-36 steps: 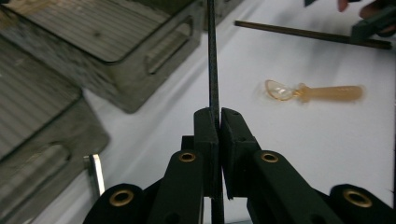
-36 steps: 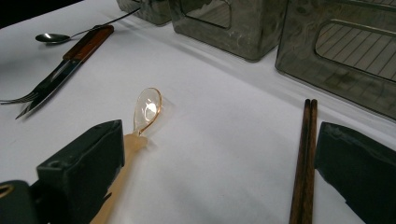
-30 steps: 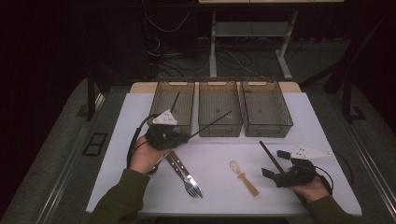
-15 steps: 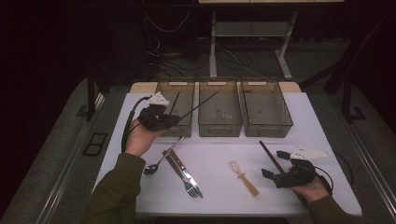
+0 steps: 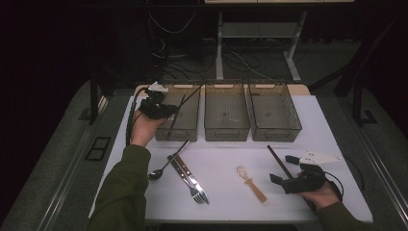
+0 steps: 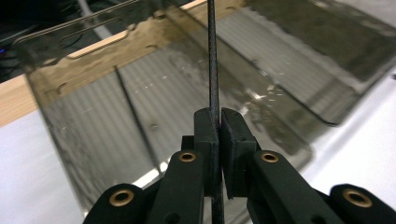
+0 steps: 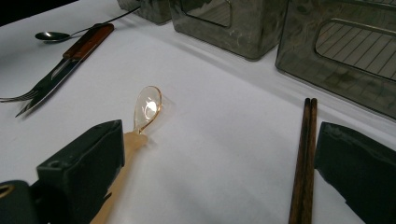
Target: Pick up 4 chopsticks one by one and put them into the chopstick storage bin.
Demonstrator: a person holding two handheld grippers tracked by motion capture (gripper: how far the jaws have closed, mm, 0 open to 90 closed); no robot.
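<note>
Black and thin, a chopstick (image 6: 213,56) is being pinched by the left gripper (image 5: 155,107) above the leftmost clear bin (image 5: 179,129), where another chopstick (image 6: 135,119) is already lying, so I judge the next move is lowering and releasing, while the right gripper (image 5: 296,177) is resting spread near the brown chopsticks (image 7: 302,163).

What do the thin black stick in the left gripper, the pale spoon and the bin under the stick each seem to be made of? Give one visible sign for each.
Thin black stick: probably carbon fibre or textured plastic; matt, finely grained surface.
Pale spoon: clear amber bowl, likely plastic or resin; its opaque tan handle may be wood.
Bin: smoky see-through plastic with a ribbed floor and glossy glints.
</note>
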